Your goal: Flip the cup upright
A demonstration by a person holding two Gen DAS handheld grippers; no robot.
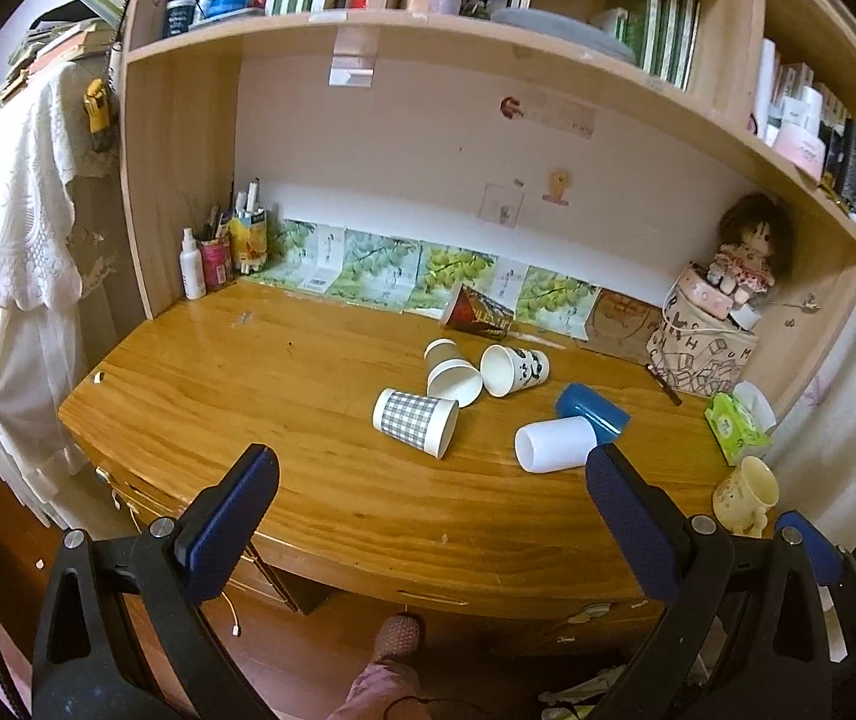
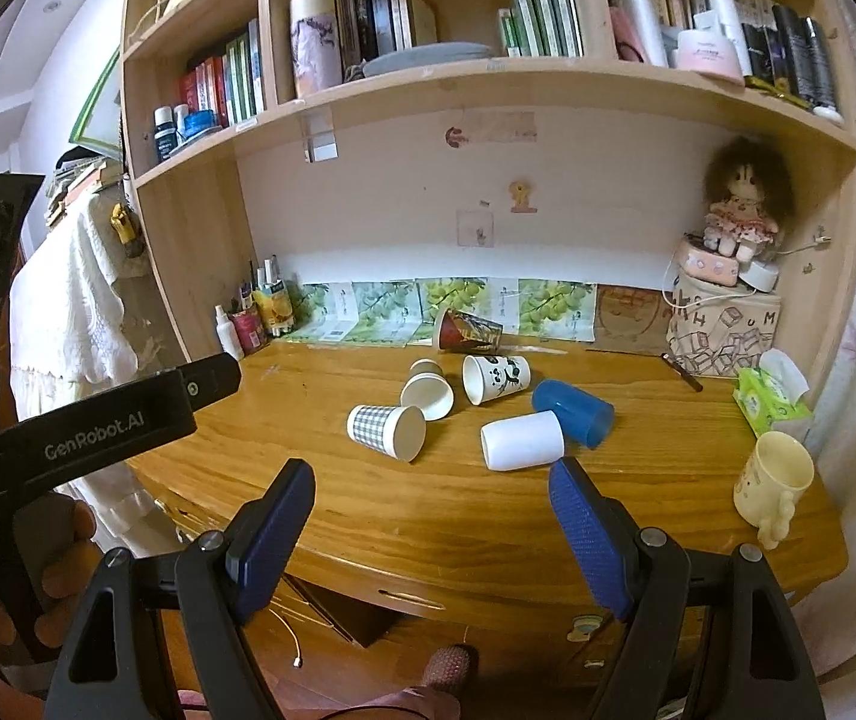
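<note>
Left wrist view: the left tool (image 1: 428,471) hangs above the near edge of the wooden surface (image 1: 320,480), its blue-padded fingers (image 1: 230,525) spread wide with nothing between them. Six cups lie on their sides near the middle of the surface. A grey-and-white checked paper cup (image 1: 416,422) lies nearest the left, mouth toward the right. Just behind it, touching, lies a brown-banded white paper cup (image 1: 451,372), mouth toward the camera. Beside that lies a white paper cup with a black panda print (image 1: 514,369), mouth to the left. A red and dark patterned paper cup (image 1: 475,311) lies farther back, against the grape-printed paper panels. A plain white plastic cup (image 1: 553,443) lies nearest the right finger, its far end touching a blue plastic cup (image 1: 592,411). A cream ceramic mug (image 1: 748,495) stands upright at the right edge.

Right wrist view: the right tool (image 2: 430,489) is likewise spread wide and holds nothing, short of the surface (image 2: 487,528). The plain white plastic cup (image 2: 522,440) lies on its side ahead of the right finger, against the blue plastic cup (image 2: 574,411). The checked cup (image 2: 386,431), banded cup (image 2: 426,390), panda cup (image 2: 495,378) and red cup (image 2: 465,330) all lie tipped over. The cream mug (image 2: 772,480) stands upright near a green tissue pack (image 2: 772,399). The left tool's black body (image 2: 98,426) shows at the left, held in a hand (image 2: 50,552).
</note>
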